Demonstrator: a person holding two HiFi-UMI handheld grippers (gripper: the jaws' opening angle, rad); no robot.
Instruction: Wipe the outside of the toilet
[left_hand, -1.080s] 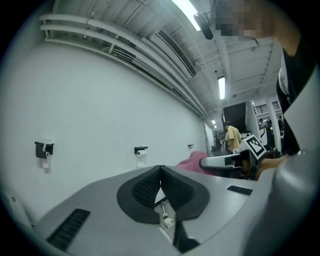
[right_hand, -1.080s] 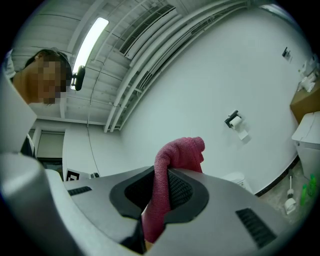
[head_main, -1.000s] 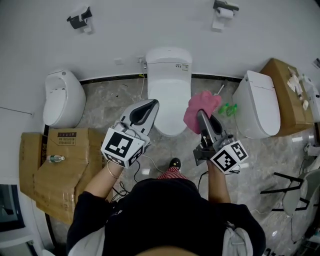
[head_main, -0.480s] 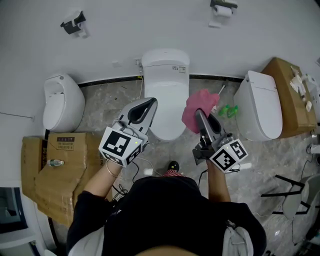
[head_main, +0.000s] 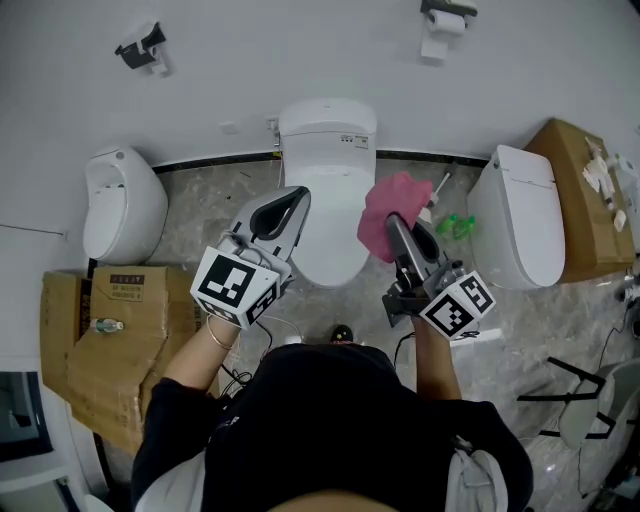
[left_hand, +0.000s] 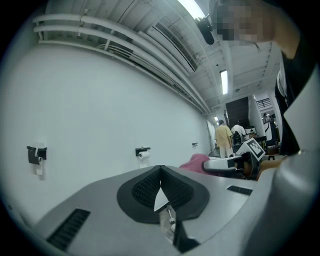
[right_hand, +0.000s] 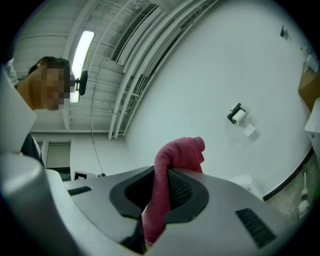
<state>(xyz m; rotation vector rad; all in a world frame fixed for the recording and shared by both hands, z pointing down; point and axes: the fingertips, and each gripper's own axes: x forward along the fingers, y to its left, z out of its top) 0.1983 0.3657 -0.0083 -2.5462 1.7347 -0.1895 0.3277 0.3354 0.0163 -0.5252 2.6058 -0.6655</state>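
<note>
The white toilet (head_main: 326, 215) stands on the grey floor (head_main: 200, 215) against the wall, with its lid down. A small label (head_main: 357, 139) near its back is too small to read, and so is the dark label (head_main: 118, 271) on the cardboard box (head_main: 110, 350) at the left. The right gripper (head_main: 391, 220) has its jaws closed on a pink cloth (head_main: 395, 195), just beside the toilet's right side; whether the cloth touches it I cannot tell. The left gripper (head_main: 298, 198) is over the toilet's left edge, jaws together, with nothing between them.
</note>
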